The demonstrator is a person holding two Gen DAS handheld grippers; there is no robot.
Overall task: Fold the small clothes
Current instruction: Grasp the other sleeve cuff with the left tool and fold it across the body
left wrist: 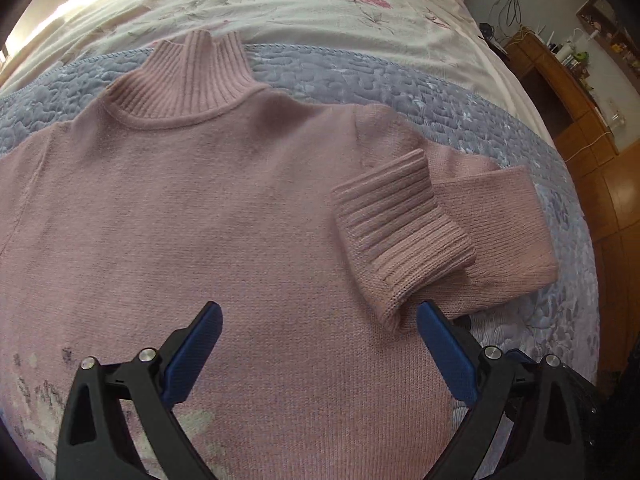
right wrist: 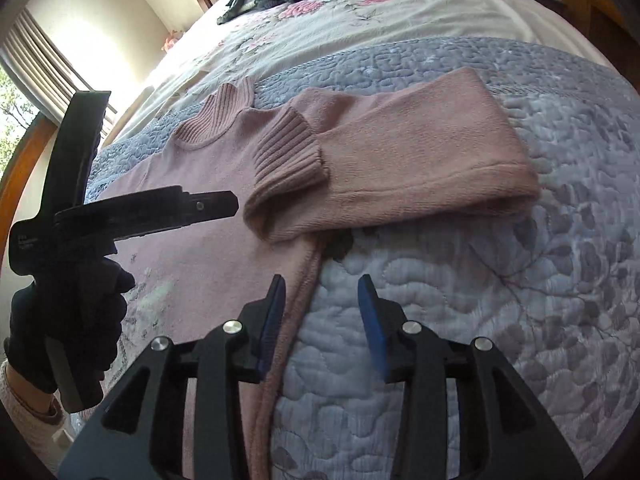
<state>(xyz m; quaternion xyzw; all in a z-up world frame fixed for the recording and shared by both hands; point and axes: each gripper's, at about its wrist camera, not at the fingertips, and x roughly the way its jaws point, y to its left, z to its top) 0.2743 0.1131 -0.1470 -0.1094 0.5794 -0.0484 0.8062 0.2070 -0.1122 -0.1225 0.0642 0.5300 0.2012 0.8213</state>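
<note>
The folded sleeve (right wrist: 392, 160) sits loose on the pink sweater (left wrist: 200, 220), and that's the risk: a careless tug on the side edge could, I'd judge, drag the ribbed cuff (left wrist: 400, 224) off the chest and undo the fold. Left gripper (left wrist: 320, 320) hovers with jaws wide apart, empty, sweater body spread at twelve o'clock, cuff at one. Right gripper (right wrist: 322, 292) is open too, straddling the sweater's side edge (right wrist: 296, 312) on the quilted blanket (right wrist: 480, 300), sleeve at twelve.
</note>
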